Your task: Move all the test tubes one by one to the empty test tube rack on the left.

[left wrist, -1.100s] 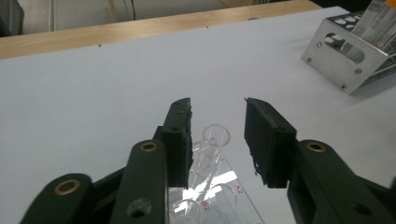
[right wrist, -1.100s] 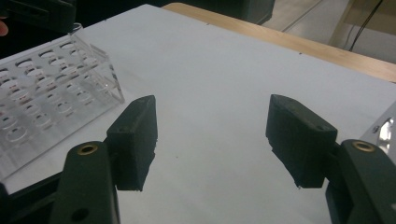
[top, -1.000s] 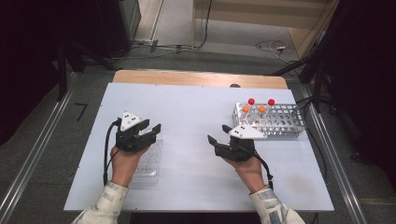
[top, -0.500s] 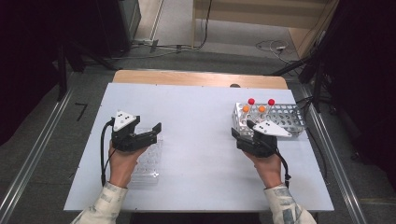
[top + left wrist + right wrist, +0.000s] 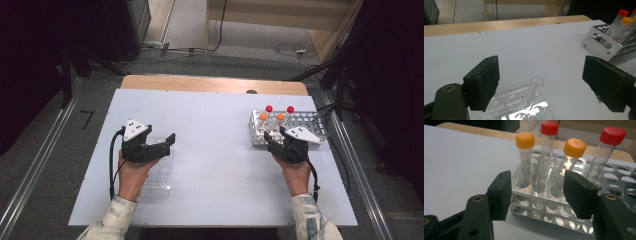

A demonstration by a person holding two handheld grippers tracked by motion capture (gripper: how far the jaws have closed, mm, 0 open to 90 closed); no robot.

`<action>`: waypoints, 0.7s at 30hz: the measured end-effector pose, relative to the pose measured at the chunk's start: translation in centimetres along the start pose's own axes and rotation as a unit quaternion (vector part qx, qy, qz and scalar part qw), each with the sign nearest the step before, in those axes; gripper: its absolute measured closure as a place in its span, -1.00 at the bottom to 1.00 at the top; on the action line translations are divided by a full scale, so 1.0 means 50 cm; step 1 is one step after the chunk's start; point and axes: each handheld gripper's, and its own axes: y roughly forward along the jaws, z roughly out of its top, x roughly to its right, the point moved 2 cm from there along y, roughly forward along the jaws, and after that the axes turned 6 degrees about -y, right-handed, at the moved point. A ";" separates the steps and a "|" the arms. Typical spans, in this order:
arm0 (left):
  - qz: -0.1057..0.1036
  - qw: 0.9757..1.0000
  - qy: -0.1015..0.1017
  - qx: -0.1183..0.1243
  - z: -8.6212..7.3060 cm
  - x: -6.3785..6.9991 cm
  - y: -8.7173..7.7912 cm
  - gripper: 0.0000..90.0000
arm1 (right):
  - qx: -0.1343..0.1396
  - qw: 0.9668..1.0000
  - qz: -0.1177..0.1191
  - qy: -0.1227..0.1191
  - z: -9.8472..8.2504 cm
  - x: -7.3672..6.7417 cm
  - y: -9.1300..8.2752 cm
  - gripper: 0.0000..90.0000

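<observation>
Tongs first: had the left gripper just opening, jaws wide and off the uncapped tube parked in the clear plate, so that one looked delivered. Had the right gripper just closing around, not yet pinching, another open tube in the metal rack. Still more to go, probably.

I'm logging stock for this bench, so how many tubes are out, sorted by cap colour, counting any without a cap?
Red-capped clear plastic tubes in the metal rack: 2
Orange-capped clear plastic tubes in the rack: 2
Uncapped clear tubes: 2, one in the rack, one lying on the clear well plate
Total: 6
</observation>
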 end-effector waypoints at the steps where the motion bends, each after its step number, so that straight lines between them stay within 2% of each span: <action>1: -0.002 1.000 0.000 0.001 0.000 0.001 -0.001 -0.69 | -0.001 1.000 0.002 0.003 -0.001 0.003 0.004 -0.07; 9: -0.003 1.000 -0.001 0.000 0.000 0.002 -0.001 -0.72 | 0.001 1.000 -0.008 0.016 -0.005 0.011 0.031 0.34; 21: 0.001 1.000 0.001 -0.003 -0.001 0.002 0.001 -0.72 | 0.001 1.000 -0.005 0.020 -0.009 0.012 0.054 0.52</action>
